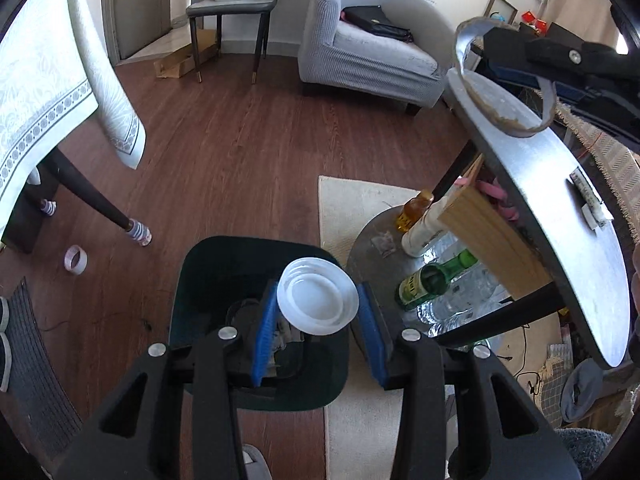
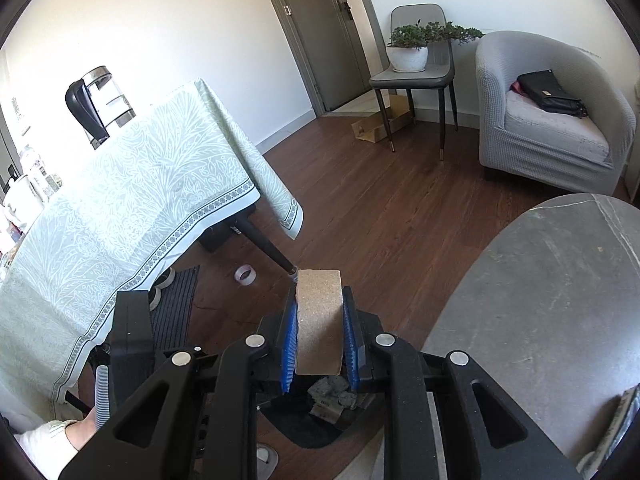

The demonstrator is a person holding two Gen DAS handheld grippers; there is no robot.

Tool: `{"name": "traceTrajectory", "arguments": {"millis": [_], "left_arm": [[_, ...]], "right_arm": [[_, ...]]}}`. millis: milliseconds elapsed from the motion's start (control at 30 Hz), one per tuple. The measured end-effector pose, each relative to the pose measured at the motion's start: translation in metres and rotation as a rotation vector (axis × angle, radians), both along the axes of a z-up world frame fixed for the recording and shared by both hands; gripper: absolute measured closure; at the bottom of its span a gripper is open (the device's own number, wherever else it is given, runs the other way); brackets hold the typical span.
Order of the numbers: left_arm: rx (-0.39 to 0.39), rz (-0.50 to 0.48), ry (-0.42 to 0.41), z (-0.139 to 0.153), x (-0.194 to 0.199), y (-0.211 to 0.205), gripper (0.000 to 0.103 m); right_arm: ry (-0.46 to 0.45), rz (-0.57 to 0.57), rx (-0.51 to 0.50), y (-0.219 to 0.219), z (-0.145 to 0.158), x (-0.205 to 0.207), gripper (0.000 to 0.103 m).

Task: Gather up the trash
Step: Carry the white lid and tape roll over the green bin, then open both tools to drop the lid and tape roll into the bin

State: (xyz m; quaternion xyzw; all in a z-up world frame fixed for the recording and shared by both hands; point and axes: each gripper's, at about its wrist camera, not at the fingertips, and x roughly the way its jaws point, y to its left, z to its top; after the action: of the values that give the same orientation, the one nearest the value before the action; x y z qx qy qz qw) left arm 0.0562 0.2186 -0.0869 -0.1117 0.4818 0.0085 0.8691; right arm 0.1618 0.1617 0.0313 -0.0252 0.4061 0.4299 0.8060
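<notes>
From the left wrist camera, I saw my left claw (image 1: 318, 336) clenched on a white plastic lid (image 1: 318, 297), its 2 blue pads (image 1: 264, 340) pressing the lid's opposite edges. The lid hung directly over the open dark green bin (image 1: 200, 280), which stood on the wooden floor (image 1: 240, 140) and already had some crumpled trash in it. Just right of the bin was a low round shelf (image 1: 372, 232) carrying a green glass bottle (image 1: 432, 280) on its side, an amber bottle (image 1: 414, 210) and a white bottle (image 1: 422, 230), with clear plastic bottles (image 1: 464, 300) behind them. The grey surface (image 1: 560, 208) curved above that shelf. At the upper right, my right claw (image 1: 486, 46) reached in holding a ring of tape (image 1: 500, 104) by its upper edge. A smaller tape roll (image 1: 76, 259) lay on the floor near a table leg (image 1: 92, 196).

From the right wrist camera, my right claw (image 2: 320, 340) was clamped on the brown cardboard tape ring (image 2: 319, 320), seen edge-on between the blue pads (image 2: 290, 344). It was held above the bin (image 2: 316, 420), where grey crumpled paper (image 2: 332, 398) showed below the claw. The grey surface (image 2: 540, 300) filled the right side, and a table with a pale patterned cloth (image 2: 120, 220) the left.
</notes>
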Motion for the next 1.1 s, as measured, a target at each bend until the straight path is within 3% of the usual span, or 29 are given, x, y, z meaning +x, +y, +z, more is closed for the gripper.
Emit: {"name": "traceTrajectory", "arguments": {"millis": [500, 667, 1100], "left_arm": [[0.001, 0.019, 0.182, -0.059, -0.005, 0.041, 0.061], [0.020, 0.016, 0.238, -0.077, -0.007, 0.051, 0.053], [0.020, 0.054, 0.207, -0.062, -0.025, 0.081, 0.055]], "right_arm": [[0.065, 0.074, -0.126, 0.080, -0.046, -0.010, 0.083], [0.099, 0.095, -0.178, 0.100, -0.070, -0.011, 0.083], [0.171, 0.118, -0.327, 0.138, -0.137, -0.012, 0.083]]}}
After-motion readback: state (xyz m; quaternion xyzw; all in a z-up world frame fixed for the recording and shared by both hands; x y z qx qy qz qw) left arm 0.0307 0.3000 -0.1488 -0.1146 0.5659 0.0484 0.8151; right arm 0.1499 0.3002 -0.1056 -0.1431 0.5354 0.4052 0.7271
